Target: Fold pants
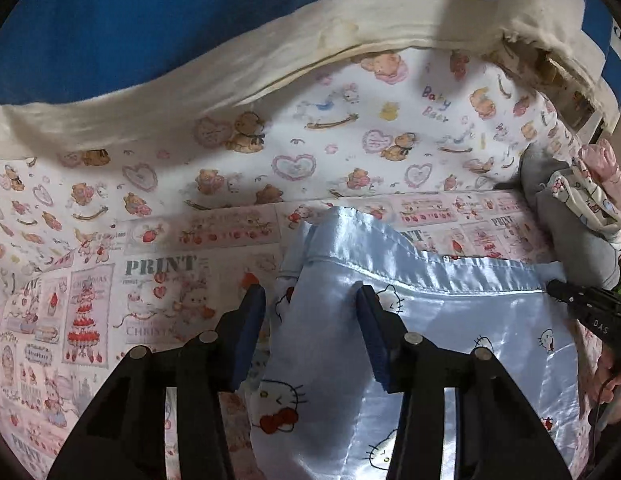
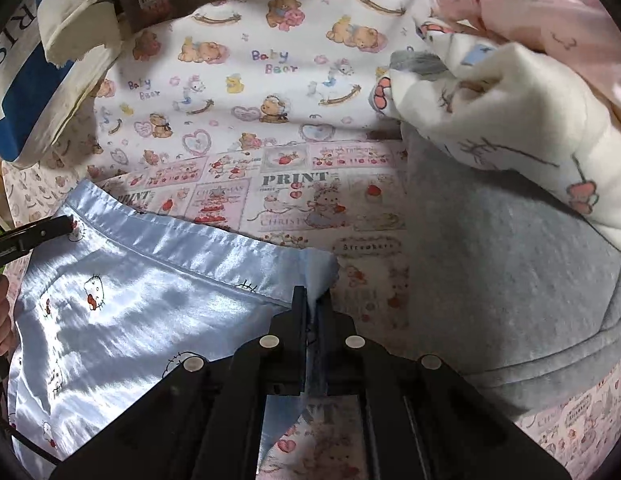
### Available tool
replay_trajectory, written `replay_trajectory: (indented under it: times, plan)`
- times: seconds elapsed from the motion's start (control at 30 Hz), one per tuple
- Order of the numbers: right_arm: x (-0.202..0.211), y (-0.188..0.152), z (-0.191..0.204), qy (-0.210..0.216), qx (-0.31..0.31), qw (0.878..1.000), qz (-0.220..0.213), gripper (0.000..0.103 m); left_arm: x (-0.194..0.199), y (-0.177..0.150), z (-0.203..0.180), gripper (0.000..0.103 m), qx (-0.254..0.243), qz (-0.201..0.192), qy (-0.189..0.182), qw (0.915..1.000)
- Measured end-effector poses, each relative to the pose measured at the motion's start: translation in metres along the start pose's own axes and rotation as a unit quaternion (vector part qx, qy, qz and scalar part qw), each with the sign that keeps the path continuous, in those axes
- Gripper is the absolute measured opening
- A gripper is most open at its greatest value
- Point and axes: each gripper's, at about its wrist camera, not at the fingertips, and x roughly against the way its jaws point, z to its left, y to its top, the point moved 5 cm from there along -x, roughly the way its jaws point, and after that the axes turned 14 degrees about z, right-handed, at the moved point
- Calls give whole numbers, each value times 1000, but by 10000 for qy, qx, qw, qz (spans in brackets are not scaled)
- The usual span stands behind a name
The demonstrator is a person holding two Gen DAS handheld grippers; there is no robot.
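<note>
Right gripper (image 2: 313,300) clamped on shiny pale-blue satin cat-print pants (image 2: 130,308) hem corner; left gripper (image 1: 312,320) half-open, straddling opposite corner, pads not pressing.

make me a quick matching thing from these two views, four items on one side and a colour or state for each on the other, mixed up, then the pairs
Items:
1. right claw
2. left claw
3. pants
4. sweatshirt

Matches:
A. plain grey, lying to the right of the pants
B. shiny light blue with cat faces
C. shut on a corner of the pants
D. jaws apart, either side of the cloth's edge

Pairs: 1-C, 2-D, 3-B, 4-A
</note>
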Motion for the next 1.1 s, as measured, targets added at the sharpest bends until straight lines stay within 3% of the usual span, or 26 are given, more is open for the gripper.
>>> replay_trajectory:
  times: [0.13, 0.2, 0.23, 0.47, 0.6, 0.77, 0.83, 0.9, 0.93, 0.97, 1.0, 1.03, 1.07, 1.1]
  plan:
    - [-3, 5, 3, 190, -55, 9998, -4, 4, -5, 0, 7, 46, 152, 90, -323, 9993]
    - [-3, 10, 4, 298, -99, 9995, -20, 4, -7, -1, 6, 24, 155, 86, -385, 9991]
    - [-3, 12, 5, 303, -95, 9995, -30, 4, -7, -1, 5, 4, 98, 98, -314, 9994]
    - [0, 38, 26, 391, 15, 9988, -285, 4, 29, 12, 15, 2, 159, -547, 103, 9983]
    - [7, 69, 56, 405, 235, 9969, -634, 4, 63, 19, 24, 2, 154, -1214, 906, 9883]
    - [-5, 109, 85, 425, 356, 9955, -765, 4, 72, 31, 46, 3, 252, -1311, 1353, 9818]
    - [-4, 114, 94, 333, 516, 9934, -970, 4, 69, 32, 52, 11, 215, -1292, 1462, 9805]
    - [2, 114, 100, -15, 690, 9898, -1249, 4, 73, 25, 55, 32, 223, -1394, 1527, 9781]
    - [5, 112, 100, -167, 717, 9879, -1363, 4, 79, 21, 55, 59, 212, -1534, 1536, 9759]
    - [8, 108, 101, -243, 744, 9865, -1441, 7, 86, 17, 55, 76, 165, -1694, 1512, 9737]
    - [13, 104, 101, -257, 791, 9855, -1477, 11, 94, 10, 56, 78, 120, -1824, 1511, 9715]
    - [18, 100, 100, -287, 806, 9849, -1505, 24, 100, 6, 55, 78, 81, -1896, 1531, 9698]
    - [24, 96, 97, -302, 762, 9846, -1542, 47, 107, 2, 51, 78, 28, -1966, 1555, 9681]
    - [34, 91, 92, -297, 650, 9834, -1667, 59, 115, -4, 51, 78, -13, -2072, 1615, 9649]
